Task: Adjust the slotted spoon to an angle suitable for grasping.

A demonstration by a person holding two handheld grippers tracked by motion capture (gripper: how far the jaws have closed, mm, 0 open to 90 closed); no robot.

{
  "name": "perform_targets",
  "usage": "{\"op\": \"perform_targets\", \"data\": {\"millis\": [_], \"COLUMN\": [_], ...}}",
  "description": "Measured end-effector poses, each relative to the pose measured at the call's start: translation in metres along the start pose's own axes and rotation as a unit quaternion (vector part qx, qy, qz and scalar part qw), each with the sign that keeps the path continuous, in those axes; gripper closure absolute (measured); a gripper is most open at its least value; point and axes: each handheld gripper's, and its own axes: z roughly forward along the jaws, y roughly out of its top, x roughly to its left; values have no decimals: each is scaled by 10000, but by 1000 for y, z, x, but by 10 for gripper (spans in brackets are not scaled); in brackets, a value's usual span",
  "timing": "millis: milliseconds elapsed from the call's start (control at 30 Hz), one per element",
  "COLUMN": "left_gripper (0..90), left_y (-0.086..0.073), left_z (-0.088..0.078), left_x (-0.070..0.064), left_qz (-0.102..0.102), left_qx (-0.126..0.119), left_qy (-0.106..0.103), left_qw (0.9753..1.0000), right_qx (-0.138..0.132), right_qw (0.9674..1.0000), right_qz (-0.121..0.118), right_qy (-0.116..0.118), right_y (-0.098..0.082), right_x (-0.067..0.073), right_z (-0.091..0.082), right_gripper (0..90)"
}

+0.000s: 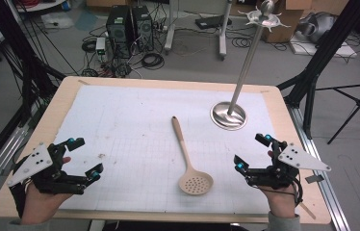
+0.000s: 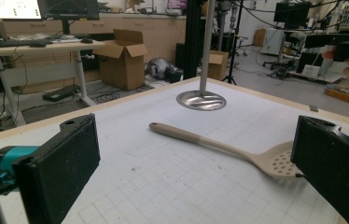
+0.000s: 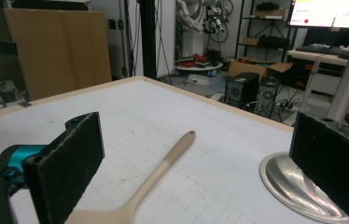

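Note:
A beige slotted spoon point(image 1: 188, 160) lies flat mid-table, handle pointing away from me, perforated bowl point(image 1: 196, 184) near the front edge. The left gripper view has the spoon point(image 2: 219, 147) lying ahead between the jaws; in the right gripper view the spoon handle point(image 3: 163, 170) runs up the middle. My left gripper point(image 1: 85, 156) rests at the front left of the mat, open and empty, clear of the spoon. My right gripper point(image 1: 252, 152) sits at the front right, also open with nothing between its jaws. A steel stand point(image 1: 229, 115) with a tall pole rises at the back right.
A white gridded mat point(image 1: 135, 120) covers the wooden table point(image 1: 62, 96). The stand's round base point(image 3: 298, 186) lies close by the right gripper's far jaw. Computer towers point(image 1: 129, 24), cables and tripod legs occupy the floor beyond the table.

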Motion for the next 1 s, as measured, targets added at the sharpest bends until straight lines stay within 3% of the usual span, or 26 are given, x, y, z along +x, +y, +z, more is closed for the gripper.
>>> {"op": "perform_targets", "data": {"millis": [233,500,1000], "left_gripper": [17,17,17], "left_y": [-1,-2,-4], "left_z": [-1,-1,-2], "left_x": [1,1,0], "left_qz": [3,-5,39], "left_qx": [6,13,44], "left_qy": [21,11,39], "left_qw": [10000,10000,10000], "right_qx": [96,287,633], "right_qw": [9999,9992,9961], "right_qz": [-26,-143,-235], "right_qy": [72,232,577], "right_y": [4,8,7], "right_x": [-4,-9,-4], "right_z": [7,26,60], "right_gripper": [20,20,20]}}
